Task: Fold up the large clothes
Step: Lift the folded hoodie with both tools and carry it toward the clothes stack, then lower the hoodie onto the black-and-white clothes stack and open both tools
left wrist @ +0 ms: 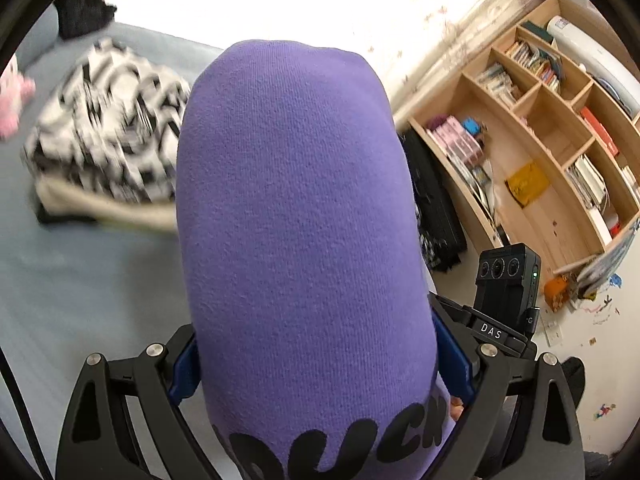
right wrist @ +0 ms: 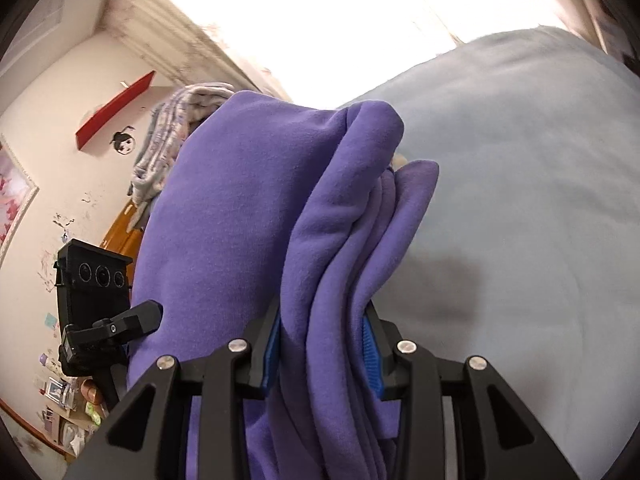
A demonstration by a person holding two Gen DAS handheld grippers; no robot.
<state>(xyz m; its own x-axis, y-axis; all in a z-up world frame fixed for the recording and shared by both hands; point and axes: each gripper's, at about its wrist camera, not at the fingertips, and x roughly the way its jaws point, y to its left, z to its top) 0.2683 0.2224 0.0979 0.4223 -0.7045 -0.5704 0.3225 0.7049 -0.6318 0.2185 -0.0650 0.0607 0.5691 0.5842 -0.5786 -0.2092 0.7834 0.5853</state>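
We hold the purple sweatshirt (left wrist: 296, 216) in both grippers, lifted off the bed (left wrist: 92, 288). In the left wrist view, our left gripper (left wrist: 320, 364) pinches a broad, smooth fold of it between blue pads (left wrist: 185, 368), and black lettering shows near the camera. This view alone shows a black-and-white patterned garment (left wrist: 108, 136) lying far left on the bed, blurred, and a wooden bookshelf (left wrist: 552, 148) on the right. In the right wrist view, our right gripper (right wrist: 322, 354) clamps several bunched layers of the sweatshirt (right wrist: 248, 200) between its blue pads (right wrist: 371, 356). Only here do we see a red wall shelf (right wrist: 116, 110) at far left, and the pale bed (right wrist: 520, 208) filling the right.
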